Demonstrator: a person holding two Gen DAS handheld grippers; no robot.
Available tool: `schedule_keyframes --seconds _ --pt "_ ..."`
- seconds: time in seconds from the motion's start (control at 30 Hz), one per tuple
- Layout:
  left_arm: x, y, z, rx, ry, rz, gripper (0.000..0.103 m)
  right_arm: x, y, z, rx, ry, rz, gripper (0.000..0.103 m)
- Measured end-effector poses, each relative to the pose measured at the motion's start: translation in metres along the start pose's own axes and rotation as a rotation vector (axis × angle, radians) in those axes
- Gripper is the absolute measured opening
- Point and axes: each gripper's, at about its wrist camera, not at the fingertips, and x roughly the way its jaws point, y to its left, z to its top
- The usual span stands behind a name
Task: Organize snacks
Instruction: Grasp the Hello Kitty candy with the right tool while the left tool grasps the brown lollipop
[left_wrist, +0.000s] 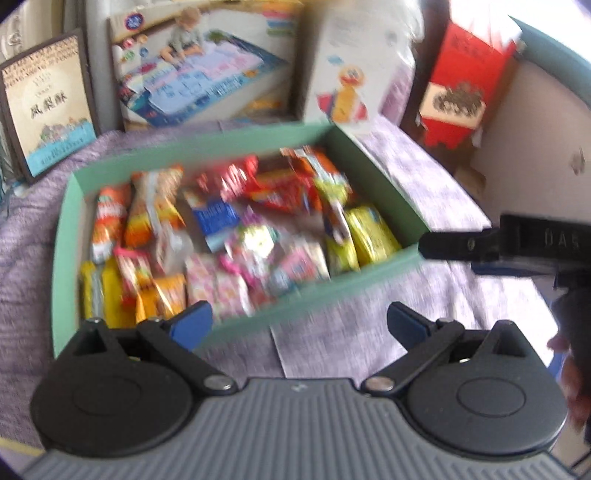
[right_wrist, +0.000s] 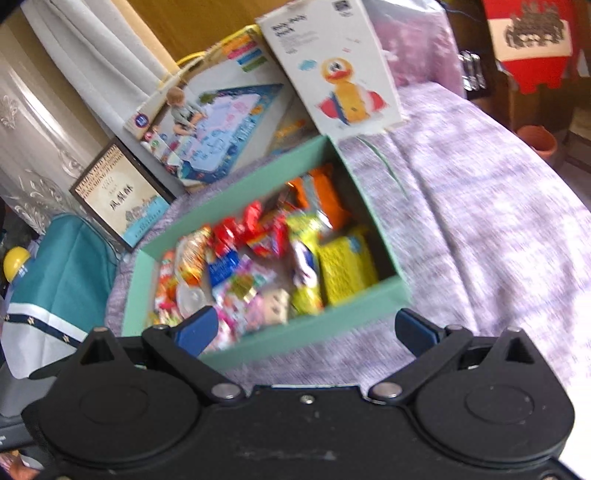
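Both of your grippers are spread wide and carry nothing: the left gripper (left_wrist: 299, 323) and the right gripper (right_wrist: 304, 330) each hover just short of the near wall of the green box (left_wrist: 317, 299), which sits on the purple cloth (left_wrist: 424, 302). The snacks (left_wrist: 229, 229) lie heaped inside, ahead of your fingers. Both views are blurred, so a hurried reach could knock the box wall or pinch two slippery packets at once.

The left gripper (left_wrist: 298, 323) and right gripper (right_wrist: 306, 328) are held level and empty, blue-tipped jaws spread wide; the right gripper's black body is seen at the left view's right edge.
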Motion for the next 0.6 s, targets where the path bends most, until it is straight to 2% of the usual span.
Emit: schedule_keyframes --seconds 0.23,0.37,0.43,0.5,0.57,0.6 --pt "0.017 -0.013 -0.052 0.038 0.099 0.006 0.103 -0.003 -0.027 -0.053 0.019 0.024 -0.050 0.103" --pt "0.027 -0.015 -0.071 0.054 0.126 0.012 0.101 -0.001 -0.030 -0.076 -0.040 0.013 -0.096 0.084" --pt "0.030 -0.015 -0.077 0.064 0.133 0.012 0.097 0.001 -0.030 -0.085 -0.085 0.022 -0.106 0.075" --pt "0.032 -0.015 -0.080 0.069 0.137 0.013 0.095 0.004 -0.028 -0.092 -0.127 0.041 -0.107 0.062" --pt "0.033 -0.015 -0.082 0.068 0.139 0.015 0.092 0.006 -0.022 -0.099 -0.202 0.033 -0.135 0.055" --pt "0.034 -0.016 -0.083 0.067 0.141 0.016 0.090 0.006 -0.018 -0.102 -0.243 0.028 -0.154 0.047"
